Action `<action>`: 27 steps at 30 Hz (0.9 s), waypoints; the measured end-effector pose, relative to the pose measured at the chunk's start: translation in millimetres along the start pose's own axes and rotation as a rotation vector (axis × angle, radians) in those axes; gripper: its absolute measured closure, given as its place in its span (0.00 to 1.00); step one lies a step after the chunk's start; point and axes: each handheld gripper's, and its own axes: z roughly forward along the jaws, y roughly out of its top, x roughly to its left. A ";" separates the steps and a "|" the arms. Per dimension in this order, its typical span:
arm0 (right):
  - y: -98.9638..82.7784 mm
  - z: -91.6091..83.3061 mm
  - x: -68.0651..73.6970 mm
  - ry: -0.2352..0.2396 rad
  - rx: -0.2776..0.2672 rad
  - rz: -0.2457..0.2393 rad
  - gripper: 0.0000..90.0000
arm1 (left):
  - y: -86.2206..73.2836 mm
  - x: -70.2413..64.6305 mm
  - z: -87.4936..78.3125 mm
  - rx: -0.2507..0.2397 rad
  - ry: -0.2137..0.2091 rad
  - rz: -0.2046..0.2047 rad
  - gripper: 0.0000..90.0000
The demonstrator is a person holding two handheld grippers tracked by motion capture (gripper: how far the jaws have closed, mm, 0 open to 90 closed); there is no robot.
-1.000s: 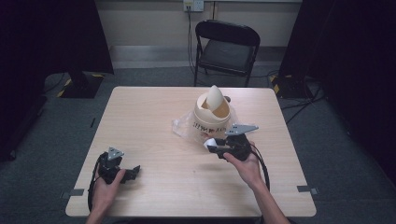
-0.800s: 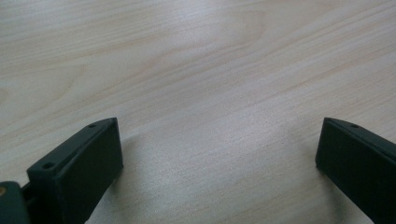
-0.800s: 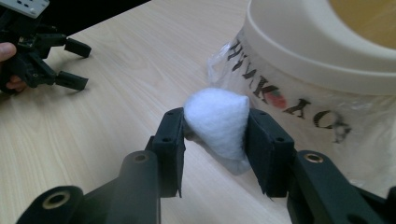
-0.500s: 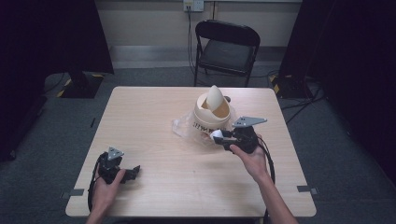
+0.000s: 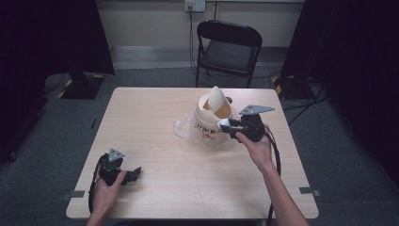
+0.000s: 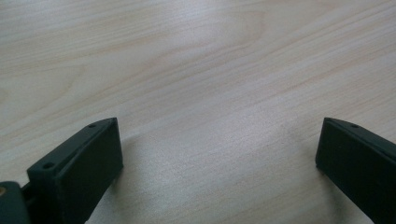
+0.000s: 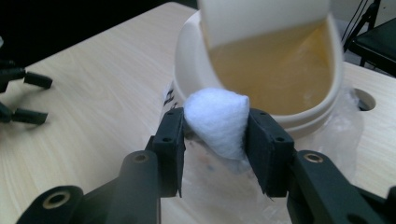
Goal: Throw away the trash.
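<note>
One fluffy white wad [image 7: 218, 122] pinched beside smooth round tub [image 7: 196, 70].

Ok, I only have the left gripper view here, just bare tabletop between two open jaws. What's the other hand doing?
Observer: The right gripper is shut on a white cotton wad, squeezed between its pads.
Operator: Where is it relative to anything else?
Observer: Right beside a cream bucket near the middle of the table, just below the rim.
Operator: Is the bucket open?
Observer: A swing flap is tipped up, and the yellowish inside shows.
Operator: Anything under the bucket?
Observer: Clear plastic wrap lies against its base.
</note>
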 end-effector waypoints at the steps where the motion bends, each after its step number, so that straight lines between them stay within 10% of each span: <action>1: 2.1 -0.9 -2.9 -0.002 -0.013 0.008 0.66 | 0.0 0.0 0.0 0.000 0.001 0.000 0.00; 27: 22.8 31.5 -37.7 -0.051 0.026 0.050 0.66 | 0.0 0.0 -0.1 0.001 0.001 0.001 0.00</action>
